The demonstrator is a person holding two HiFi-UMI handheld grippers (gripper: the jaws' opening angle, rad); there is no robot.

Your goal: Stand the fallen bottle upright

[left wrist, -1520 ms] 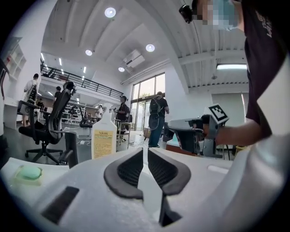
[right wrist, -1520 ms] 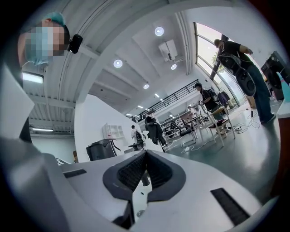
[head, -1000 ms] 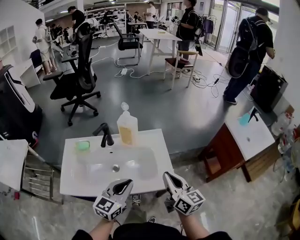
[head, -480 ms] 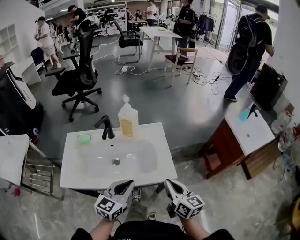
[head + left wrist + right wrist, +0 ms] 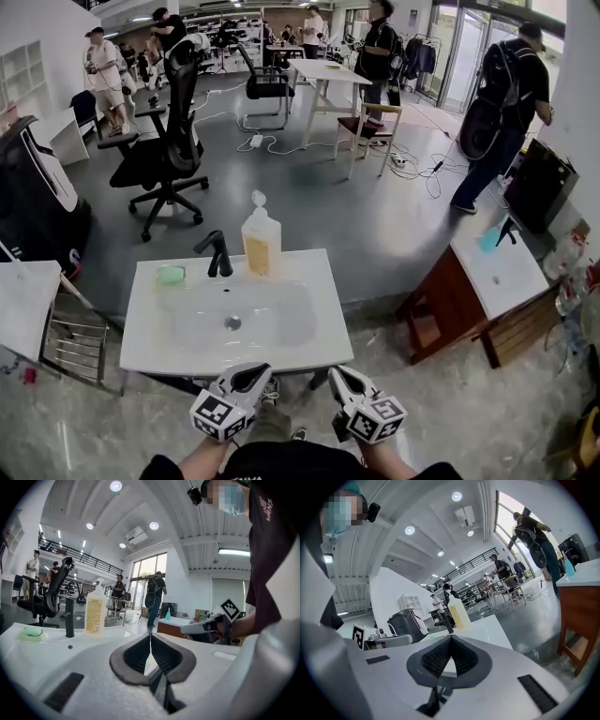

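Held left tool (image 5: 255,373) and right tool (image 5: 338,374) side by side just short of the near rim of the white worktop (image 5: 309,339), each with jaws pressed together on nothing. Found the bottle (image 5: 261,246) already upright at the far rim, just right of the black tap (image 5: 218,255) and well apart from both tools (task judged complete). Judged the step in hand a plain standing-off: best done by holding both tools low and back, clear of the tall bottle. Noted a small green item (image 5: 169,275) left of the tap and the drain (image 5: 232,322) mid-basin; nothing between tools and bottle. Beyond, noted an office chair (image 5: 161,150), floor cables (image 5: 267,145), a second basin (image 5: 502,267) to the right, and people (image 5: 506,103) standing far off.
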